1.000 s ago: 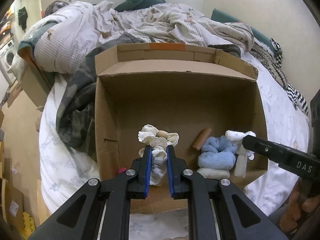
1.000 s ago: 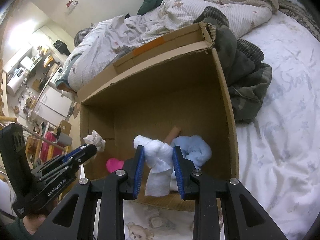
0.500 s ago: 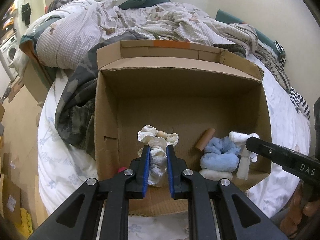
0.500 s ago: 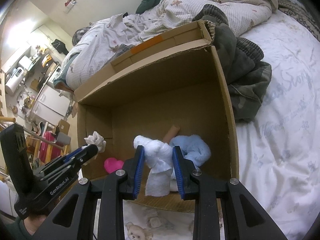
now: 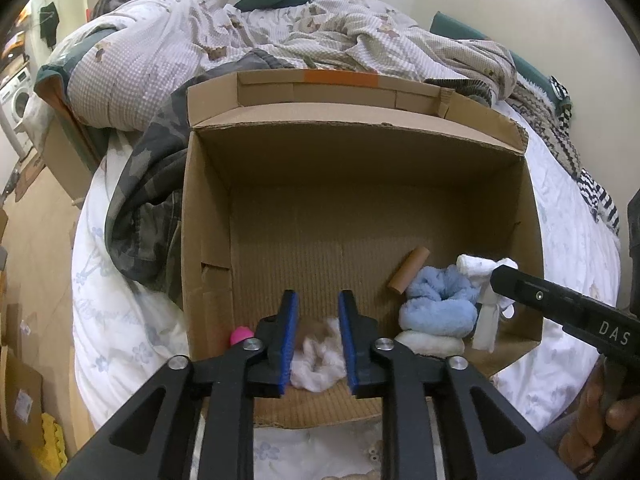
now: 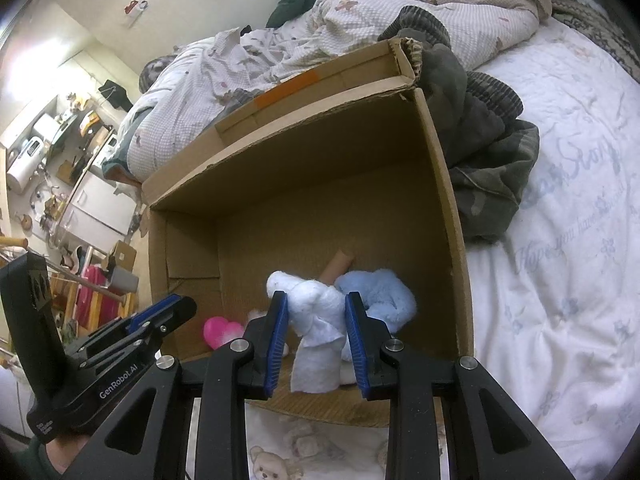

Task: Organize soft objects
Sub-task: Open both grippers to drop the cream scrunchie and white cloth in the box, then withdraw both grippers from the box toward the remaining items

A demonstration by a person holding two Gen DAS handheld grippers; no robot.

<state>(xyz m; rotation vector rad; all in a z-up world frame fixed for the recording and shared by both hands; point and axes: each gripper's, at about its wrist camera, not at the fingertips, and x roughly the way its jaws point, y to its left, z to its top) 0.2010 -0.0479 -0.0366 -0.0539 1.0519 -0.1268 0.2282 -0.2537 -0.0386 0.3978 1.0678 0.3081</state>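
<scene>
An open cardboard box (image 5: 360, 216) lies on the bed. My left gripper (image 5: 318, 300) is open above the box's near edge; the cream frilly soft toy (image 5: 320, 356) lies loose below, blurred, between the jaws. My right gripper (image 6: 316, 300) is shut on a white soft cloth toy (image 6: 316, 320), which also shows in the left wrist view (image 5: 486, 276), held over the box's right side. In the box lie a blue fluffy toy (image 5: 438, 304), a white pad (image 5: 430, 344), a pink heart (image 6: 218, 330) and a cardboard tube (image 5: 408, 270).
A crumpled checked duvet (image 5: 200, 40) and a dark camouflage garment (image 5: 144, 200) lie behind and left of the box. White printed bedsheet (image 6: 560, 240) surrounds it. Room clutter and furniture (image 6: 60, 160) stand beyond the bed's left side.
My left gripper has opened and let go of the cream frilly toy, which has dropped into the box's near side. My right gripper still holds the white cloth toy, barely moved.
</scene>
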